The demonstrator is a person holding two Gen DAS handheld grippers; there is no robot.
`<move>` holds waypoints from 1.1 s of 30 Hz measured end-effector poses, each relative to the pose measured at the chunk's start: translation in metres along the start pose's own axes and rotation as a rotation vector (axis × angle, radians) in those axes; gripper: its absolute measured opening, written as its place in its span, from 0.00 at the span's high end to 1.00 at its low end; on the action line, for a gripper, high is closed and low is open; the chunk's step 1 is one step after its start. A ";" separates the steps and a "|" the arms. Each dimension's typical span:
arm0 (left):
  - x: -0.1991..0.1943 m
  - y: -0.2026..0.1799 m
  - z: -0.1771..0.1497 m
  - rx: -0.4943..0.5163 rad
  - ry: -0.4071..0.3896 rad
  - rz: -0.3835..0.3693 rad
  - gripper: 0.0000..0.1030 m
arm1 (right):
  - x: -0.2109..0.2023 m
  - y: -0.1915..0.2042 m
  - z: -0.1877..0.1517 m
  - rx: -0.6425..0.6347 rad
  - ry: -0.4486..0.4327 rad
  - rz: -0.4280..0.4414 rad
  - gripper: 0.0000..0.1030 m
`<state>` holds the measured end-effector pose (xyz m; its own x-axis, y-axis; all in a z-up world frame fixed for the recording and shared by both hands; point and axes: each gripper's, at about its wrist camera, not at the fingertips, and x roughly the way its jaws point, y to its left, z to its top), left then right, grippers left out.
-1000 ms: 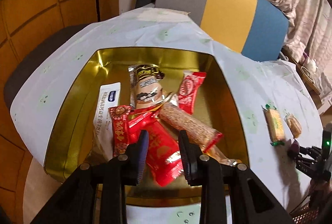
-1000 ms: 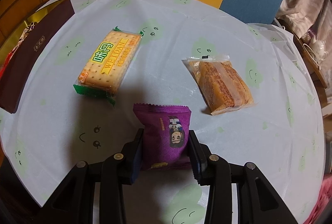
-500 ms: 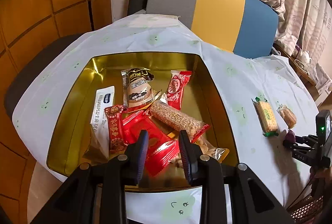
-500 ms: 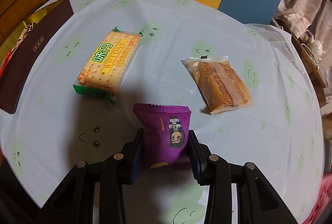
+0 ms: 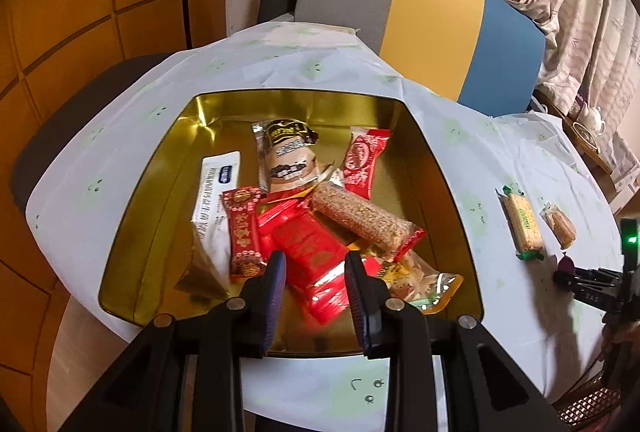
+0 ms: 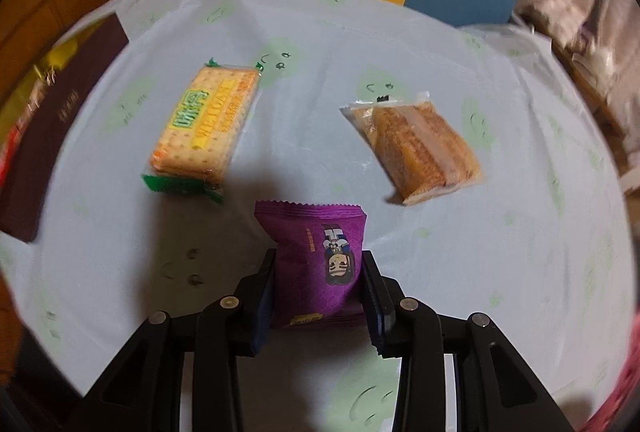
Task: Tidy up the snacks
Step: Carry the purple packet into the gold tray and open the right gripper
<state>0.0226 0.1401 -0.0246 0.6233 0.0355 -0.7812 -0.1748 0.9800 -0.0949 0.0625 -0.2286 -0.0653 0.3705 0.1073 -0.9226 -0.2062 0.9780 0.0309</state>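
The right gripper (image 6: 318, 284) is clenched on a purple packet (image 6: 316, 260), with one finger on each long side, so the packet stands out forward and its top edge is free. It is held over the table cloth (image 6: 500, 252), probably to be carried to the tin with the other snacks. Just beyond it lie a cracker pack (image 6: 206, 130) to the left and a clear-wrapped wafer (image 6: 420, 148) to the right, apart from each other and not touching the packet. At the far left the dark outer wall of the tin (image 6: 52, 136) is seen (this part is blurred).

The left gripper (image 5: 314, 286) is released and grasps nothing; its fingers stand apart above the near side of the gold tin (image 5: 436, 192). Under the gap lies a red packet (image 5: 308, 252), on the heap of snacks already collected there, beside a long sesame bar (image 5: 362, 216) which lies across the heap.
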 end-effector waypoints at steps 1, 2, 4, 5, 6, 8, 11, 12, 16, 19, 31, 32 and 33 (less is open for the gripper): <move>0.000 0.002 -0.001 0.000 0.000 0.005 0.70 | -0.002 0.001 0.001 0.002 -0.003 0.012 0.63; 0.001 0.003 -0.001 -0.001 0.002 0.008 0.70 | -0.002 0.003 0.001 -0.002 -0.003 0.010 0.63; 0.004 0.007 -0.002 -0.014 0.012 0.005 0.70 | 0.003 0.004 0.000 -0.003 0.018 0.015 0.62; 0.005 0.010 -0.003 -0.023 0.017 0.001 0.70 | 0.005 0.006 -0.001 -0.009 0.012 0.006 0.62; 0.005 0.011 -0.004 -0.028 0.018 0.000 0.70 | 0.005 0.007 -0.002 -0.014 0.005 -0.002 0.62; 0.003 0.015 -0.004 -0.037 0.010 0.006 0.70 | 0.004 0.005 -0.001 0.001 0.003 -0.002 0.62; 0.000 0.025 -0.003 -0.061 -0.007 0.020 0.70 | -0.005 0.006 0.003 0.037 -0.023 0.031 0.63; 0.000 0.029 -0.002 -0.070 -0.009 0.026 0.70 | -0.010 0.007 0.004 0.046 -0.037 0.055 0.63; -0.003 0.050 0.001 -0.130 -0.023 0.054 0.70 | -0.034 0.036 0.020 0.006 -0.112 0.161 0.63; -0.005 0.063 0.001 -0.161 -0.032 0.076 0.70 | -0.048 0.075 0.032 -0.079 -0.145 0.258 0.62; -0.007 0.077 -0.003 -0.190 -0.031 0.084 0.70 | -0.051 0.243 0.067 -0.311 -0.137 0.529 0.58; -0.007 0.077 -0.004 -0.189 -0.029 0.082 0.70 | -0.047 0.249 0.065 -0.308 -0.132 0.536 0.58; -0.007 0.077 -0.004 -0.188 -0.026 0.081 0.70 | -0.041 0.257 0.066 -0.307 -0.123 0.538 0.58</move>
<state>0.0021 0.2147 -0.0291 0.6205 0.1206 -0.7749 -0.3629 0.9201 -0.1474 0.0539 0.0302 0.0063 0.2405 0.6073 -0.7572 -0.6365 0.6876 0.3493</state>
